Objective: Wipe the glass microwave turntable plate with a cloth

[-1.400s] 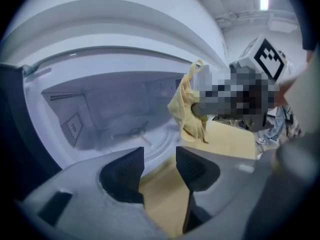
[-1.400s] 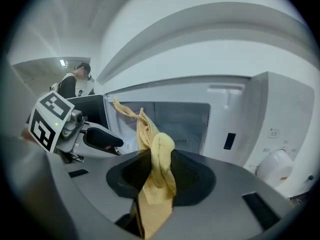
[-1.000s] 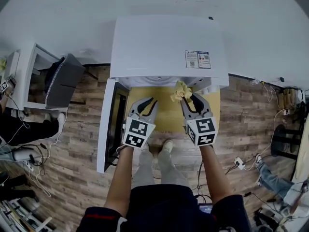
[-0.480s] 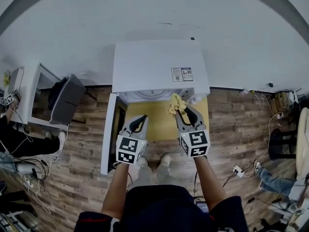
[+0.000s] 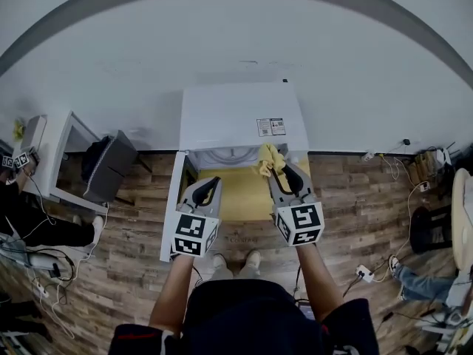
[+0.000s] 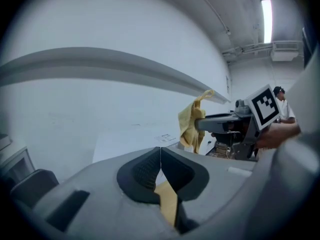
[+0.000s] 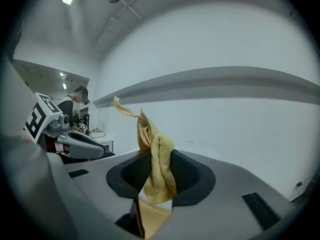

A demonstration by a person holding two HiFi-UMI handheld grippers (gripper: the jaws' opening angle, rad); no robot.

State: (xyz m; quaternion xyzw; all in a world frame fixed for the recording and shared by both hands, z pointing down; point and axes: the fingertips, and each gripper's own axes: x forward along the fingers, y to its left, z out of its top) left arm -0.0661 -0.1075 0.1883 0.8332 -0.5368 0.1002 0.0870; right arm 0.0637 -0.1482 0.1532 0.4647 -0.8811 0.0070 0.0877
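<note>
Nearest the camera, left tongs (image 6: 160,153) pressed together, ribbed black pads meeting, nothing between. Right tongs (image 7: 157,159) alongside, pinching a yellow terry cloth (image 7: 151,136): crumpled, fluffy, one corner sticking up past the tips. Under both tips, a flat yellow surface (image 5: 235,200). Just beyond them, a boxy white microwave (image 5: 240,113), door (image 5: 171,217) swung open on the left tongs' side. A pale round rim (image 5: 228,154) shows in its cavity; can't tell if it's the glass plate. Behind, a plain white wall (image 5: 236,35).
</note>
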